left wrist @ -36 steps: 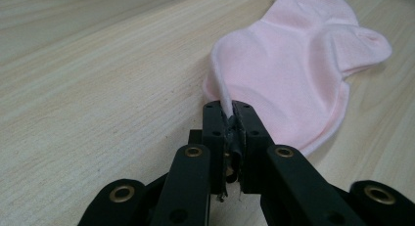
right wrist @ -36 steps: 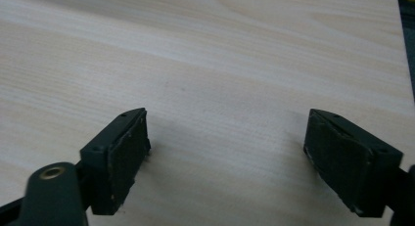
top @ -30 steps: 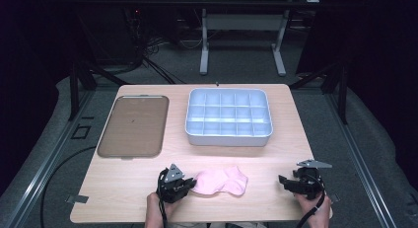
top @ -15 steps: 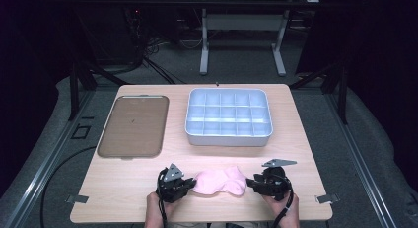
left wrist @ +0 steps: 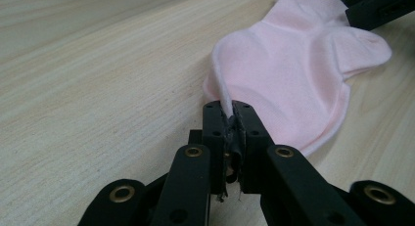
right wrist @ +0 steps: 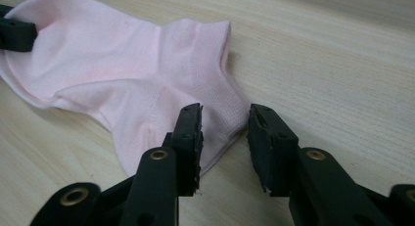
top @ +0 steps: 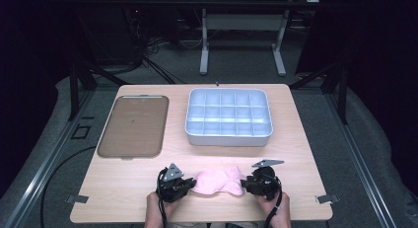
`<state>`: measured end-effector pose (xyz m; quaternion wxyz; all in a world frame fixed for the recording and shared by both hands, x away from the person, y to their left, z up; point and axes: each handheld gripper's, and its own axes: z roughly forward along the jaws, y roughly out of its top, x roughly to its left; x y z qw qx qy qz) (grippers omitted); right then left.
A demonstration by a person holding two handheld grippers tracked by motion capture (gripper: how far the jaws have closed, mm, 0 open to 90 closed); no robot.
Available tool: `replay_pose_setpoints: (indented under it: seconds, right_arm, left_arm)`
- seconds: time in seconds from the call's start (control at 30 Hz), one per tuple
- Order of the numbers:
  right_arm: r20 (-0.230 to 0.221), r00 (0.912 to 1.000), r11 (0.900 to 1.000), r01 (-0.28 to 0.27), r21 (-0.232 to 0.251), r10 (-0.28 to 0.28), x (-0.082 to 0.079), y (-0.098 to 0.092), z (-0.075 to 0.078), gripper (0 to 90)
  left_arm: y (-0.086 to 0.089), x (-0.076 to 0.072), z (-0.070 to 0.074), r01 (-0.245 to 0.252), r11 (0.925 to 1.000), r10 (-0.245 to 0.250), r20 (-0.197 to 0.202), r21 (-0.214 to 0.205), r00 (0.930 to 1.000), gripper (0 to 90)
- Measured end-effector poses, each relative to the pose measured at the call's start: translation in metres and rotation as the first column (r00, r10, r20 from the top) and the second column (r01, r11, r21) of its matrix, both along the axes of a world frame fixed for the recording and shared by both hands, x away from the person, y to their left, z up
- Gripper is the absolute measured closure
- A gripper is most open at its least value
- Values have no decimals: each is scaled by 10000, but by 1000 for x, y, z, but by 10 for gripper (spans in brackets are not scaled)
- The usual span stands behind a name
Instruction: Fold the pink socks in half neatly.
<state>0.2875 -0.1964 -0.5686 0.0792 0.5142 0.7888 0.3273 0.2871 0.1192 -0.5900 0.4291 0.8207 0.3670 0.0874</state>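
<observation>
A pink sock lies flat near the table's front edge. My left gripper is at its left end, jaws shut on a pinched edge of the sock, right at the tips. My right gripper is at the sock's right end. Its jaws have just been closing and still stand apart. A corner of the sock lies in the gap between them, and the pads do not press on it. The left gripper's jaw tip shows at the sock's far end.
A pale blue tray with several compartments sits at the back centre-right. A flat brown tray lies at the back left. Bare wood table surrounds the sock, with the front edge just behind both hands.
My right gripper has slid left from the table's right side to the sock's right end, and its jaws have narrowed. The left gripper and the sock have stayed put.
</observation>
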Motion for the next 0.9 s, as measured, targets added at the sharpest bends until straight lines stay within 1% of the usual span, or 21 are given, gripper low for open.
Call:
replay_pose_setpoints:
  seconds: [0.07,0.1,0.13,0.23,0.33,0.37,0.47,0.5,0.57,0.6,0.67,0.77,0.9]
  right_arm:
    - [133,9999,9999,78,-114,-77,-2,1,-1,676]
    - [155,9999,9996,40,-268,-36,-2,2,0,684]
    - [219,9998,9995,40,-319,-33,-3,3,0,694]
    - [303,9995,9972,-34,-753,57,-4,5,1,717]
    - [314,9995,9960,-42,-889,70,-3,7,1,729]
    - [390,9992,9964,-17,-851,51,-4,7,1,739]
    - [421,9991,9973,-64,-732,95,-4,6,0,779]
    - [464,9989,9980,-84,-620,113,-5,5,-1,794]
    - [407,9991,9984,-62,-569,85,-6,5,-1,818]
    - [418,9990,9990,-142,-427,160,-6,4,-2,834]
    - [432,9990,9998,-115,-148,121,-6,1,-4,852]
    - [279,9996,9997,-110,234,104,-5,-3,-5,861]
    - [183,9998,9987,-98,495,89,-4,-7,-5,865]
  left_arm:
    - [0,0,0,6,10000,-6,6,18,10000,848]
    - [0,0,0,16,10000,-16,-4,43,10000,849]
    - [0,0,0,6,10000,-6,9,18,10000,848]
    - [0,0,0,-7,10000,7,-4,-18,10000,848]
    - [0,0,0,-8,10000,8,-11,-24,10000,848]
    - [0,0,0,-13,10000,13,-12,-35,10000,848]
    - [0,0,0,-3,10000,3,-2,-5,10000,848]
    - [0,0,0,4,10000,-4,6,24,10000,848]
    - [0,0,0,4,10000,-4,3,12,10000,848]
    - [0,0,0,2,10000,-2,1,6,10000,848]
    - [0,0,0,-4,10000,4,-3,-4,10000,848]
    - [0,0,0,-4,10000,4,-6,-12,10000,848]
    - [0,0,0,-8,10000,8,-10,-22,10000,848]
